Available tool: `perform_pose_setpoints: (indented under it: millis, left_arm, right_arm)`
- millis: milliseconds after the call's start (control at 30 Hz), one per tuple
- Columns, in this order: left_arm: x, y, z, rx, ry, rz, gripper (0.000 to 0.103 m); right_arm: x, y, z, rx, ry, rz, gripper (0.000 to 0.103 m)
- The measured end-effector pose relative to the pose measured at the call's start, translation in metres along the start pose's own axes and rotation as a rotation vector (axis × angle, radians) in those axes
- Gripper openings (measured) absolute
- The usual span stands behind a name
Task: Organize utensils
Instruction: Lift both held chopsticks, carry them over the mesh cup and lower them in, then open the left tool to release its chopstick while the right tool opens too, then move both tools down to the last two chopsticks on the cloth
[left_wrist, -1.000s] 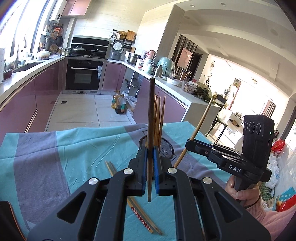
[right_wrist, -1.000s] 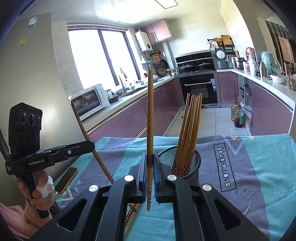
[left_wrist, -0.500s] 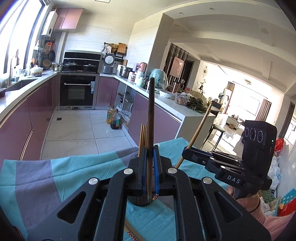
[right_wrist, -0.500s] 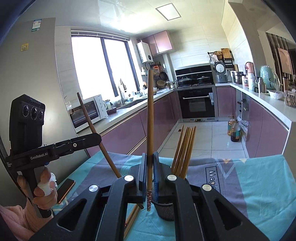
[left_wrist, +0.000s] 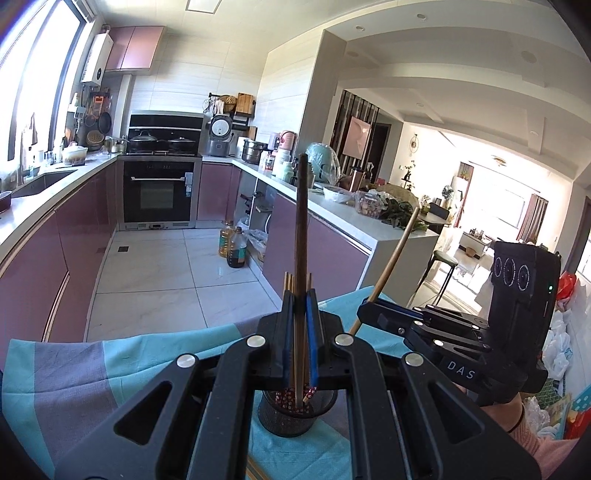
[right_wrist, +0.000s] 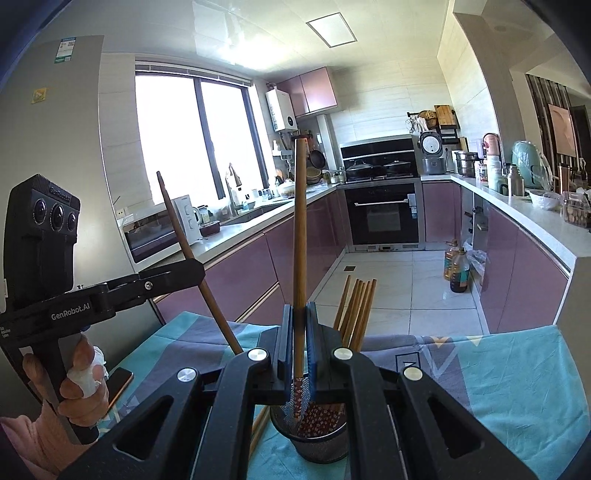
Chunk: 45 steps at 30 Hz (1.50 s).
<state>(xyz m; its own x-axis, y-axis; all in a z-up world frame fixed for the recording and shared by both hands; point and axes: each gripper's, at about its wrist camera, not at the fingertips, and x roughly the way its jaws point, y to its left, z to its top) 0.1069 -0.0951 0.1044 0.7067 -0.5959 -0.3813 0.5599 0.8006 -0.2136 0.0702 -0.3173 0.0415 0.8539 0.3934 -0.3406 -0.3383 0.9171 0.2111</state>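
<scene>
In the left wrist view my left gripper (left_wrist: 300, 295) is shut on a dark wooden chopstick (left_wrist: 302, 221) that stands upright. Its lower end hangs over the black mesh holder (left_wrist: 295, 421), which has several chopsticks with red patterned ends in it. To the right, my right gripper (left_wrist: 365, 312) is shut on a slanted chopstick (left_wrist: 393, 262). In the right wrist view the right gripper (right_wrist: 300, 310) grips its chopstick (right_wrist: 300, 221) upright above the holder (right_wrist: 317, 443). The chopsticks in the holder (right_wrist: 358, 310) lean to the right. My left gripper (right_wrist: 199, 271) is at the left with its chopstick (right_wrist: 184, 236).
A teal and grey cloth (left_wrist: 74, 369) covers the table. Loose chopsticks (right_wrist: 258, 424) lie on it left of the holder, and a phone (right_wrist: 120, 380) lies near a hand (right_wrist: 77, 384). Beyond the table edge are the kitchen floor and purple cabinets.
Both grippers have risen with their chopsticks. The mesh holder, earlier beyond the jaws, now sits under them in both views.
</scene>
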Motion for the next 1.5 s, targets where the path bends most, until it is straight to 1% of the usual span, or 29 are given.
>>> perform_pose_setpoints:
  millis: [200,333,567,867,1033,1133,1267,1367,1433,1500]
  left_arm:
    - [0.022,-0.001,-0.002,0.008,0.061,0.016,0.007]
    - [0.037,-0.002,-0.011,0.027,0.126,0.012,0.007]
    - [0.062,-0.001,-0.023,0.045,0.208,0.018,0.007]
    - [0.091,0.006,-0.023,0.028,0.246,0.023,0.008]
    - [0.103,0.009,-0.031,0.022,0.274,0.019,0.008]
    - [0.106,0.01,-0.036,0.013,0.281,0.026,0.008]
    - [0.101,0.016,-0.042,0.001,0.267,0.03,0.009]
    - [0.091,0.018,-0.047,0.001,0.234,0.049,0.015]
    - [0.08,0.02,-0.05,0.006,0.21,0.062,0.021]
    - [0.066,0.025,-0.055,0.007,0.188,0.074,0.026]
  right_arm:
    - [0.021,-0.005,-0.011,0.018,0.067,-0.001,0.006]
    - [0.034,-0.007,-0.022,0.028,0.125,0.005,0.006]
    - [0.05,-0.013,-0.039,0.053,0.201,-0.001,0.006]
    - [0.06,-0.022,-0.041,0.093,0.216,-0.018,0.007]
    - [0.064,-0.025,-0.043,0.115,0.223,-0.023,0.008]
    - [0.063,-0.027,-0.045,0.122,0.224,-0.024,0.008]
    - [0.059,-0.025,-0.047,0.115,0.218,-0.019,0.01]
    - [0.053,-0.02,-0.048,0.104,0.208,-0.006,0.016]
    - [0.045,-0.015,-0.048,0.09,0.195,0.012,0.019]
    - [0.035,-0.007,-0.048,0.072,0.18,0.04,0.026]
